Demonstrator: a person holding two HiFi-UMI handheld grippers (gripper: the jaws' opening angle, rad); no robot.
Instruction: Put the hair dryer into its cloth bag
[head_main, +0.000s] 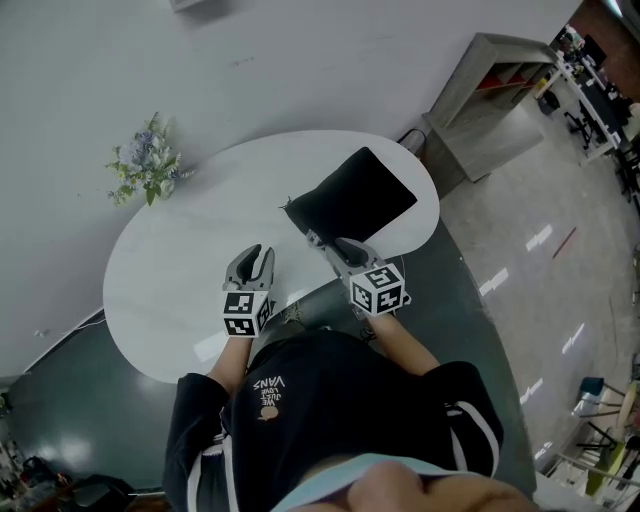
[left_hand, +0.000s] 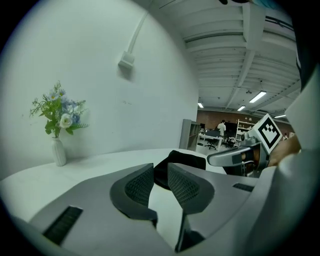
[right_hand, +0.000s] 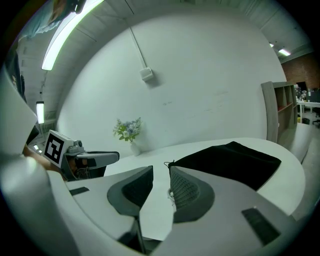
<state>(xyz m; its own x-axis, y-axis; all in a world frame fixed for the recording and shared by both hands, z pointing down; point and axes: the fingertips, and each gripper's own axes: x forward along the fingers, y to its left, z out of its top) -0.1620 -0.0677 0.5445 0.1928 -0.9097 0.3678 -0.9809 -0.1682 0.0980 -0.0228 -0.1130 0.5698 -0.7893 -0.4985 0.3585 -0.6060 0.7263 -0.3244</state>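
1. The black cloth bag (head_main: 352, 197) lies on the white bench (head_main: 180, 260). No hair dryer shows outside it.
2. The left hand-held gripper (head_main: 256, 260) and right hand-held gripper (head_main: 322, 243) hover slightly spread, pinching nothing.
3. This fits either a packed bag or an unseen dryer.

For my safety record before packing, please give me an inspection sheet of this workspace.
Surface: white rounded table.
Job's things: black cloth bag lies on the table; hair dryer not seen.
Clutter: vase of flowers near the table's wall side.
Grippers: left gripper and right gripper both open, nothing held; the right one is by the bag's corner.
Cables: white cable run with a box on the wall.
Surroundings: grey shelf unit, glossy floor.
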